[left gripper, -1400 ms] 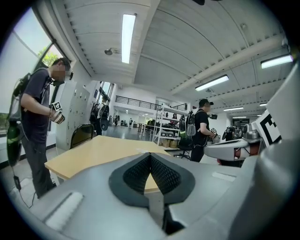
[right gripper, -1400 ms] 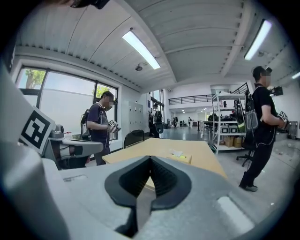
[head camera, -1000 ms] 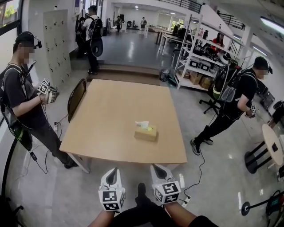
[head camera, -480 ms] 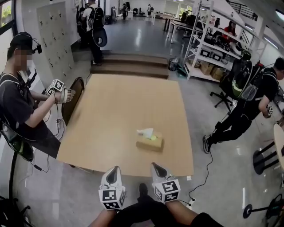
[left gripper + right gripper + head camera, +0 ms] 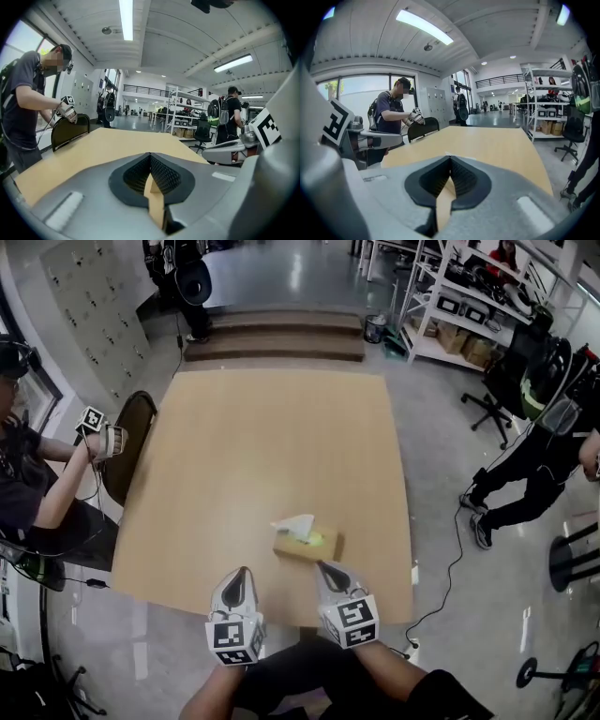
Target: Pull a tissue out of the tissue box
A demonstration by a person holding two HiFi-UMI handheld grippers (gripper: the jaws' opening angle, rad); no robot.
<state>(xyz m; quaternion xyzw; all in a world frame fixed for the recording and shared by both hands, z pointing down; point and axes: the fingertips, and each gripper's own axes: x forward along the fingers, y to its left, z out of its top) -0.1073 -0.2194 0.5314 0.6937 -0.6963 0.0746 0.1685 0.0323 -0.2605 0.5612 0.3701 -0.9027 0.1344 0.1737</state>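
A tan tissue box (image 5: 307, 544) sits near the front edge of the wooden table (image 5: 272, 427), with a white tissue (image 5: 296, 525) standing up from its slot. My left gripper (image 5: 242, 574) hangs over the table's front edge, just left of the box and short of it, jaws shut and empty. My right gripper (image 5: 324, 567) is right in front of the box's near right corner, also shut and empty. In the left gripper view the shut left gripper (image 5: 150, 157) points along the tabletop; the right gripper view shows the right gripper (image 5: 450, 162) likewise. The box is hidden in both gripper views.
A black chair (image 5: 127, 442) stands at the table's left side, next to a person holding grippers (image 5: 98, 432). Another person (image 5: 539, 451) walks on the floor at the right, near an office chair (image 5: 506, 381). Steps (image 5: 272, 334) and shelves (image 5: 469, 306) lie beyond the table.
I have come forward to the table. Both grippers moved from above the floor to over the table's front edge, close to the tissue box. Both stayed shut.
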